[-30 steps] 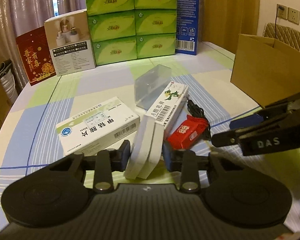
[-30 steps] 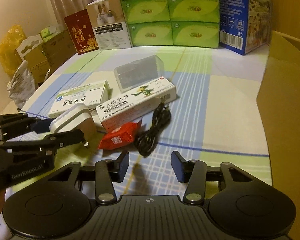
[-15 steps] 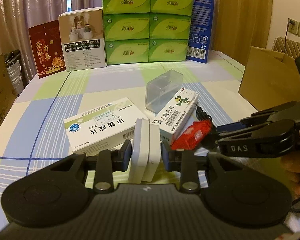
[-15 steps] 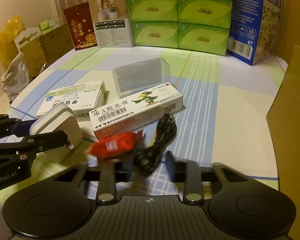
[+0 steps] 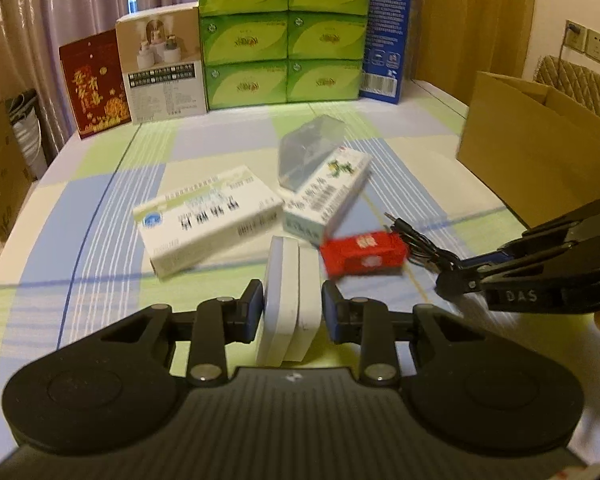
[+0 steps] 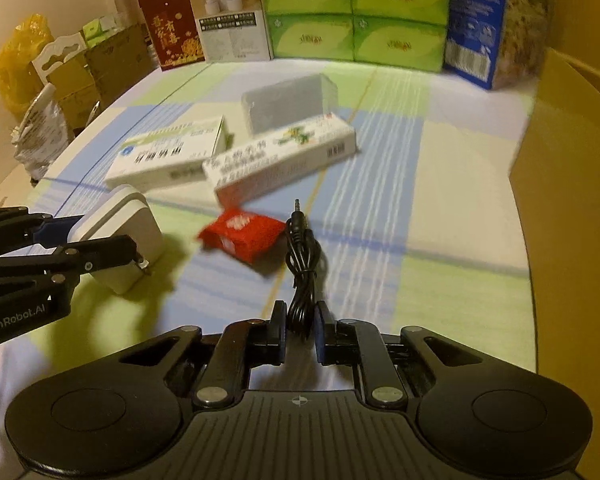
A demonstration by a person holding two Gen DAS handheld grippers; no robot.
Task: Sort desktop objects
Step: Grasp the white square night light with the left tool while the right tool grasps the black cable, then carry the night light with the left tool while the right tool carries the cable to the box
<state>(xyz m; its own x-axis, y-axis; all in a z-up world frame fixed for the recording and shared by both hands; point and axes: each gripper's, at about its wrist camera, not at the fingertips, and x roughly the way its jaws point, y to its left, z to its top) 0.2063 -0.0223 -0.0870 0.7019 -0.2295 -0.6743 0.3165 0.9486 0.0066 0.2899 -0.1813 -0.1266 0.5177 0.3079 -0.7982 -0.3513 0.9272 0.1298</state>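
Closing fast over the last second, the right gripper (image 6: 300,330) now has its jaws pinched on the looped end of the black cable (image 6: 302,264), which a second ago lay free on the tabletop (image 6: 440,168) ahead of wide-open jaws. The cable's plug points to 12 o'clock beside the red packet (image 6: 242,236), which lies at 11 o'clock from the gripper. The left gripper (image 5: 292,312) has drawn back slightly, jaws narrow and clamped on the white charger (image 5: 290,300), held clear of the tabletop as before.

Sorting looks to be at an early stage. Two items are in hand but neither is put away. Unsorted on the tabletop are the red packet, two medicine boxes (image 6: 168,156) (image 6: 284,160) at 10 and 12 o'clock, and the clear case (image 6: 288,104) just behind them. A cardboard box (image 5: 536,148), probably the destination, stands open at 2 o'clock in the left view; its contents cannot be seen.
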